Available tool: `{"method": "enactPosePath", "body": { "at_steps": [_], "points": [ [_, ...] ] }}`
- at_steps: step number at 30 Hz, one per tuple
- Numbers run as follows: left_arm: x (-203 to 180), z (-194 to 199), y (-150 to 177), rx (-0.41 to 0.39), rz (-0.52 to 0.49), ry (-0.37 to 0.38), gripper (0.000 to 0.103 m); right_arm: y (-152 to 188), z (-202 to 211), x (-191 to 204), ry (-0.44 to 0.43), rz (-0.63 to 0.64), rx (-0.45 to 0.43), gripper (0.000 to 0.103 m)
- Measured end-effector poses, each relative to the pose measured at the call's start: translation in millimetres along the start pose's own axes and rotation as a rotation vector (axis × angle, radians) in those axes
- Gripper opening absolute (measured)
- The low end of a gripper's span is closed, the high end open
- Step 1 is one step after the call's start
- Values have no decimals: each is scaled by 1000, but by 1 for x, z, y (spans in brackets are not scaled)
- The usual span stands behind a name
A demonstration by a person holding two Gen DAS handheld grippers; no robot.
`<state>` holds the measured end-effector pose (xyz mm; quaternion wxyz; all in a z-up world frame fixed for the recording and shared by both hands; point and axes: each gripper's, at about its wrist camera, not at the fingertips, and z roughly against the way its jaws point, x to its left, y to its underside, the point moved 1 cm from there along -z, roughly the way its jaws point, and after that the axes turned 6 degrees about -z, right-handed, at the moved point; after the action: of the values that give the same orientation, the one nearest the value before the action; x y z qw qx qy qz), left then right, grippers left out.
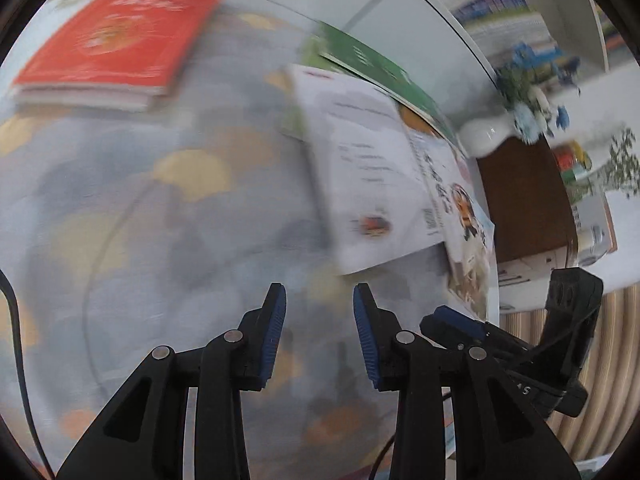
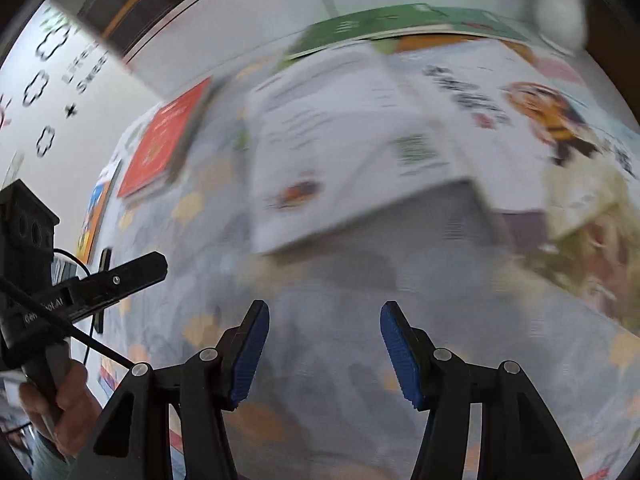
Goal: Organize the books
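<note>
Both claws, left claw point(image 1: 319, 300) and right claw point(image 2: 324, 316), parted and empty above patterned table point(image 1: 160, 220), red book point(image 1: 120, 40) far left, blurred stack of perhaps three books point(image 1: 372, 168) right, bookshelves point(image 1: 500, 4) beyond.

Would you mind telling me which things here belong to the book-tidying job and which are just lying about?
Part of the job:
- red book, lying apart
- white book, on top of the pile
- green book, at the bottom
- bee-cover book, in between
- left claw and right claw, both open, empty

Just lying about:
- patterned tablecloth
- white vase of blue flowers
- black cable
</note>
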<state>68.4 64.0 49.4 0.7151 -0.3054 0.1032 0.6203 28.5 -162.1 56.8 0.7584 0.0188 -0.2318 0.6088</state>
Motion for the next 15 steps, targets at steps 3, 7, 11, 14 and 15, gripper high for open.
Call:
{"method": "enactPosePath", "body": {
  "at_steps": [3, 7, 11, 14, 15],
  "points": [
    [-17, -25, -12, 14, 21, -10, 32, -13, 16, -23, 15, -7, -51, 56],
    [-24, -49, -27, 9, 71, -61, 32, -32, 21, -37, 31, -2, -85, 56],
    [-18, -58, -31, 0, 137, -110, 32, -44, 15, -42, -7, 2, -71, 56],
    [-13, -65, -31, 5, 185, -102, 32, -54, 4, -40, -26, 10, -61, 56],
    [-12, -67, -31, 3, 192, -99, 32, -57, 0, -40, -43, 0, -44, 56]
  ]
}}
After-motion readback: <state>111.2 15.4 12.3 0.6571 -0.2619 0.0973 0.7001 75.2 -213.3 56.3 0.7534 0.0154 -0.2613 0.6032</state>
